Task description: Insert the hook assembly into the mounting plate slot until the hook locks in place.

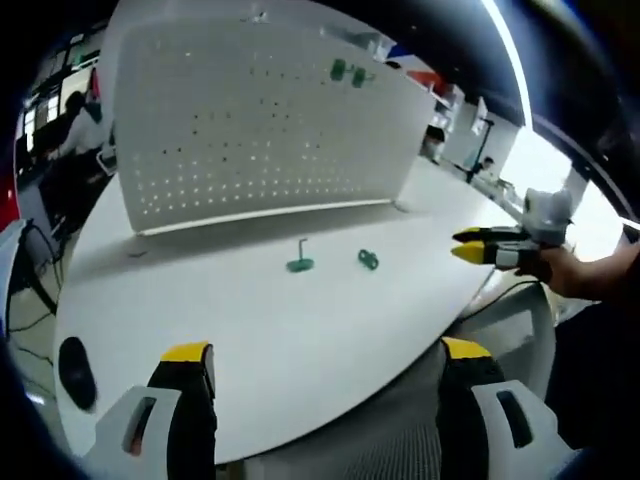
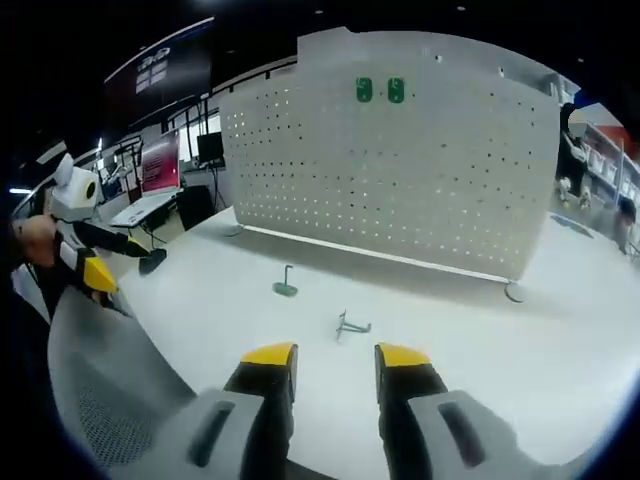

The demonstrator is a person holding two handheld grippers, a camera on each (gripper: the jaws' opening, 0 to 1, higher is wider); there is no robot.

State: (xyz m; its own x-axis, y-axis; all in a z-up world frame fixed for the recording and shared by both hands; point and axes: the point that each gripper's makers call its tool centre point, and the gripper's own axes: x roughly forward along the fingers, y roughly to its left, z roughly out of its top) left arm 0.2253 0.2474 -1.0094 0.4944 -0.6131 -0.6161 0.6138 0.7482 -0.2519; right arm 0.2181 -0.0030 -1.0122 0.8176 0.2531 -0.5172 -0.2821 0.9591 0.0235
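Upright pegboard (image 2: 400, 170) at the bench's (image 2: 560, 340) far edge, two green plates (image 2: 379, 90) already high on it. Two hook pieces lying loose: one (image 2: 352, 324) just ahead of the right hand-held gripper (image 2: 335, 372), narrowly open, empty; other (image 1: 300, 262) well beyond the left hand-held gripper (image 1: 325, 365), wide open, empty. Probably staged for pickup.

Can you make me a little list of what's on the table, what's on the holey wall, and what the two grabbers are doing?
table: white, round-edged
pegboard: white, standing upright on the table
on pegboard: two green mounts, high up
on table: two green hook pieces, lying apart
left hand-held gripper: open, empty
right hand-held gripper: open, empty, nearest one hook piece
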